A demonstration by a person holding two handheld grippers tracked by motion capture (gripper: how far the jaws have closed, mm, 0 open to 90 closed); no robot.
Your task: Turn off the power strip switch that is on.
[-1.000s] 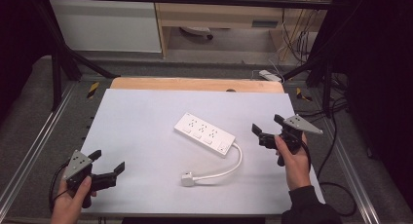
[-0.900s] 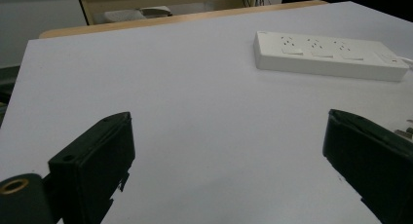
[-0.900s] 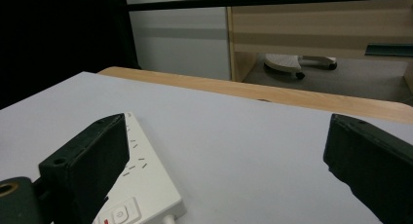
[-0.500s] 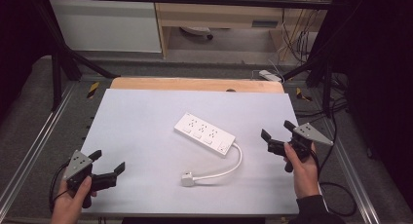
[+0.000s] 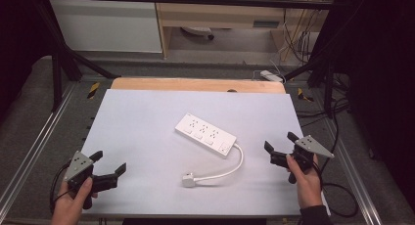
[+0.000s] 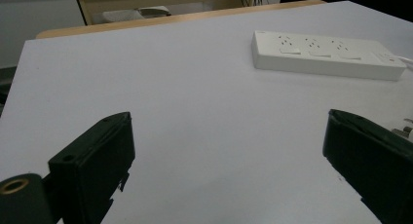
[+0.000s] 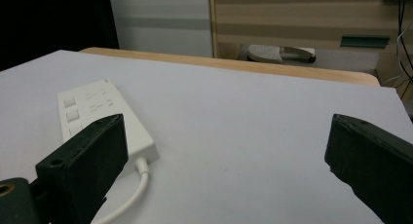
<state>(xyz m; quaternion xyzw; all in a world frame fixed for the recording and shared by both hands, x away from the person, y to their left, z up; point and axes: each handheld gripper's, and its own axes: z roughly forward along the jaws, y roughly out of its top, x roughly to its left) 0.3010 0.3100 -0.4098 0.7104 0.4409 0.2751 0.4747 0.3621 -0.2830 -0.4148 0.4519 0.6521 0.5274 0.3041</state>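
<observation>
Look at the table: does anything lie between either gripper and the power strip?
Nothing visible does. The power strip lies alone mid-table with its cord and plug. Only bare white table separates it from the open left gripper and the open right gripper.

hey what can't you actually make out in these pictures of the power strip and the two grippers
- White plastic power strip: in the right gripper view its near end sits behind the right gripper's left black jaw.
- White plug on the cord's end: in the left gripper view mostly hidden by the left gripper's right jaw.
- Socket markings and switch: too small in the high view.
</observation>
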